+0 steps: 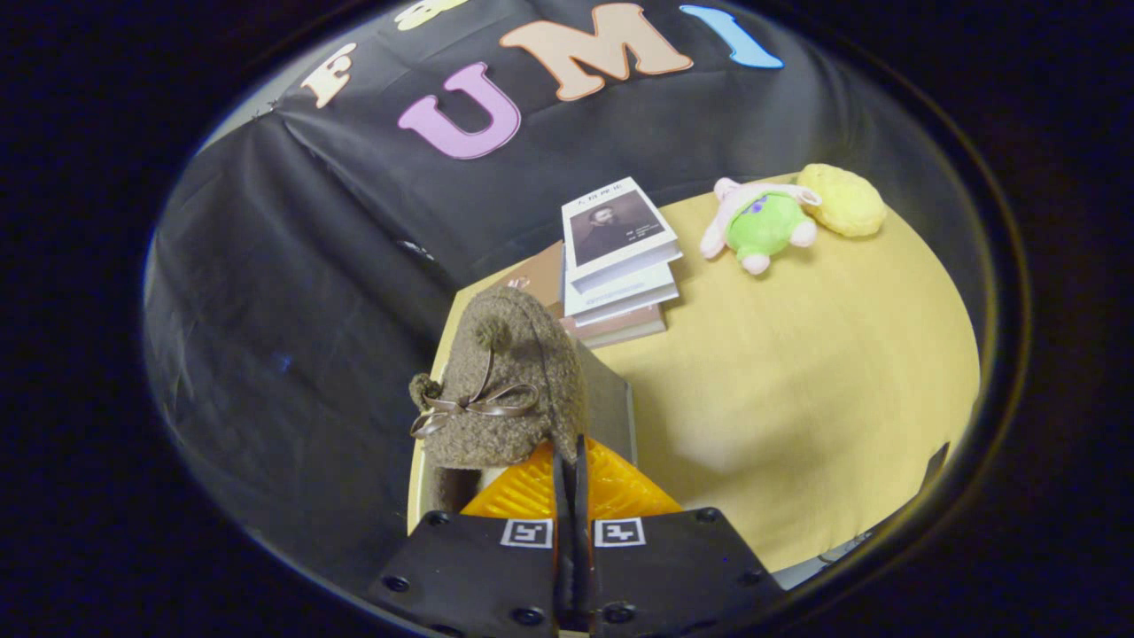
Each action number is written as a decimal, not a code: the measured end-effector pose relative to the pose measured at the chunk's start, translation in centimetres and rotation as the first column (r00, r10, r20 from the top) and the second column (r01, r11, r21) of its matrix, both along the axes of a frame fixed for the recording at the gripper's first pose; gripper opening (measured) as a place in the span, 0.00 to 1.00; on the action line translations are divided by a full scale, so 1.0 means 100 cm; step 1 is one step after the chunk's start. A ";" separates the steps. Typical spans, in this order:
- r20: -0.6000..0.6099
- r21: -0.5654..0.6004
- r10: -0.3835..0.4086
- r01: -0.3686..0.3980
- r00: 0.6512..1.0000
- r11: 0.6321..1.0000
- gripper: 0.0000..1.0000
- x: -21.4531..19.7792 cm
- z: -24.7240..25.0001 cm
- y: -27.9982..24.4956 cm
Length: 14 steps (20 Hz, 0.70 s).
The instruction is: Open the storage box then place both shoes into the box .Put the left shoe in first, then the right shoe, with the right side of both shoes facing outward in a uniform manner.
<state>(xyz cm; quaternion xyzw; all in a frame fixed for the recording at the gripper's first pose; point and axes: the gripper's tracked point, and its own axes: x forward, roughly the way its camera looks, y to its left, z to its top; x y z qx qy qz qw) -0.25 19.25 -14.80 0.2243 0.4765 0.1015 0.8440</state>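
— What's in your claw?

— My gripper is pinched nearly closed on the fuzzy brown shoe's rim, lifted above the table; a grey panel, maybe the box, sits just behind.

— Advice?

— Keep the bow level, lower slowly, clear of the books beyond.

The shoe pinched in my gripper, whose fingers are pressed together on its edge, is fuzzy brown with a glossy brown bow. The table is pale yellow-tan, and on it sit a stack of books, white-covered on top with a dark portrait. The plush toy is bright green and pink beside a yellow sponge-like lump.
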 end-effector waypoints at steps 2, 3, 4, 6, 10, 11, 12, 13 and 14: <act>-0.012 0.005 -0.002 0.002 1.000 1.000 0.04 0.003 -0.003 0.009; -0.015 0.014 -0.013 0.013 1.000 1.000 0.04 0.005 -0.003 0.012; -0.019 0.017 -0.022 0.022 1.000 1.000 0.04 0.006 -0.003 0.012; -0.014 0.012 -0.033 0.033 0.999 0.999 0.04 0.009 -0.002 0.011; -0.015 0.025 -0.024 0.024 1.000 0.999 0.04 0.004 0.002 0.022; -0.018 0.030 -0.018 0.018 1.000 0.999 0.03 0.002 0.002 0.027; -0.019 0.029 -0.011 0.012 1.000 1.000 0.03 0.002 0.000 0.030; -0.026 0.019 -0.005 0.006 1.000 1.000 0.03 0.001 -0.004 0.032; -0.034 0.004 0.000 0.000 0.999 1.000 0.03 -0.001 -0.009 0.032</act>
